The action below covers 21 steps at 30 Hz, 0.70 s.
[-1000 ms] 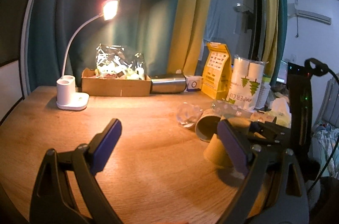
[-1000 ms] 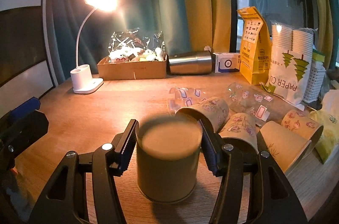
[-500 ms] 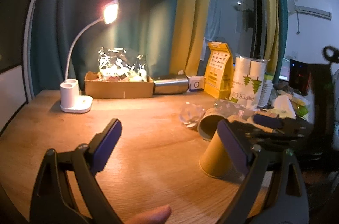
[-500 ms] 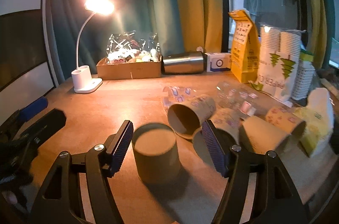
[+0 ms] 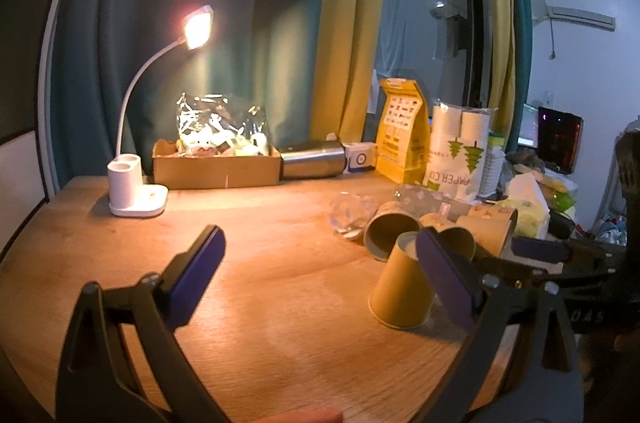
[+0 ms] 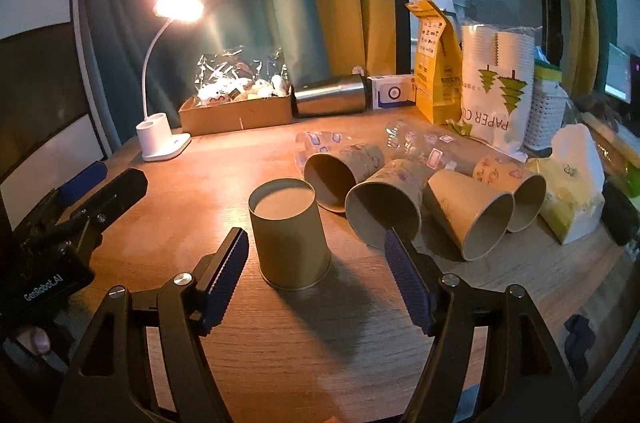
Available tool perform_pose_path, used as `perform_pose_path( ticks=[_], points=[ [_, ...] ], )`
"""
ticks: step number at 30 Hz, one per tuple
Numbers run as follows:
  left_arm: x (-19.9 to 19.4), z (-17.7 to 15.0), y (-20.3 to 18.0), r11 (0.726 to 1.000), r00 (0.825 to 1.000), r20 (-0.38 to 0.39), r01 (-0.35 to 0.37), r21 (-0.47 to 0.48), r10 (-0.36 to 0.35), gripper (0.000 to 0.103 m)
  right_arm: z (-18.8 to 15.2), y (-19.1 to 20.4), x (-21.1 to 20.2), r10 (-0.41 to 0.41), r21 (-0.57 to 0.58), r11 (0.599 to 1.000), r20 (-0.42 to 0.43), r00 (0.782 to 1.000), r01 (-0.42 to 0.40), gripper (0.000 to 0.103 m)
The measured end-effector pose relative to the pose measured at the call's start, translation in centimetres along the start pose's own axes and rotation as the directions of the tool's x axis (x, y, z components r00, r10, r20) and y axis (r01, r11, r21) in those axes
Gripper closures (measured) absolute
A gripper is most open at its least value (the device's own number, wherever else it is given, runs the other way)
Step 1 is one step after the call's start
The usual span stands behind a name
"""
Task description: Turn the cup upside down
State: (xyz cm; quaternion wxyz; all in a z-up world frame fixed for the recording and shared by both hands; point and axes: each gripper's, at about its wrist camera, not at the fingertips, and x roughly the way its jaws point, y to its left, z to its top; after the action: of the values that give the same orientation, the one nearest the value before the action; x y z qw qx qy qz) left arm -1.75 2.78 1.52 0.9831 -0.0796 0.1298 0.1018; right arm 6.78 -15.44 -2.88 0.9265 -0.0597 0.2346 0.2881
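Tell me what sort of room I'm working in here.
Probably a bedroom or dorm desk at home, not a lab: a lit desk lamp on the wooden desk, curtains over a window, and a wall air conditioner.

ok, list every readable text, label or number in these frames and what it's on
"PAPER CU", last letters hidden: white cup sleeve bag, running vertically, also readable in the left wrist view.
"GenRobot.AI": left gripper body.
"045": right gripper body, faint.
Yellow pouch: printed grid, too small to read.
White box: round logo only, no legible words.
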Motion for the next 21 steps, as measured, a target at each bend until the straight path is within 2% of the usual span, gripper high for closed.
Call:
perform_pose_path(
  ticks=[21],
  points=[
    [0.03, 0.04, -0.09, 1.000, 1.000, -0.003, 0.019, -0.025, -0.019, 0.006, -0.08, 0.00, 0.91, 0.004, 0.002, 1.000, -0.022, 1.000, -0.004, 0.029]
  ],
)
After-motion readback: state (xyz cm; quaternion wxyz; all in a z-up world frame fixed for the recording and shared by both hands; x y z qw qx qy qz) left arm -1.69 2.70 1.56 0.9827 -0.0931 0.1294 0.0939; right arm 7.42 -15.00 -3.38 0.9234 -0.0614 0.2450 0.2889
